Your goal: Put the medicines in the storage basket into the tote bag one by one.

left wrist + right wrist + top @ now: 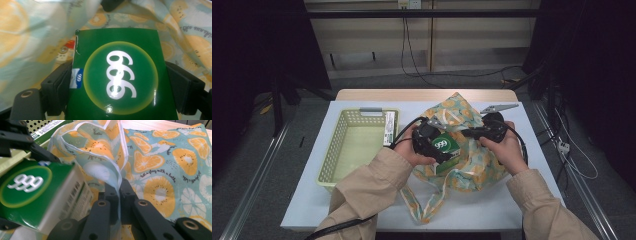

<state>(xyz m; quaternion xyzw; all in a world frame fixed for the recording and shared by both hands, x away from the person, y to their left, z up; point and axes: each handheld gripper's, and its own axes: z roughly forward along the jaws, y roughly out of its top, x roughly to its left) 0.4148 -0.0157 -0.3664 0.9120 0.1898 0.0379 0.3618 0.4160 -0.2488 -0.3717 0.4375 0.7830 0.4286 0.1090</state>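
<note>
Holding the green box (pixel 117 75) clamped by its sides in your left gripper (pixel 430 141), you have it right at the mouth of the fruit-print bag (pixel 472 150), just above the opening. Your right gripper (pixel 119 192) is clenched on the bag's white-piped rim (pixel 117 170), lifting it open. Keep that rim high and taut, tilt the box's leading edge under it, and slide in without snagging fabric. Let go only once the box sits inside. Beyond the bag, to its left, the yellow basket (pixel 342 150) rests on the table (pixel 492 210).
</note>
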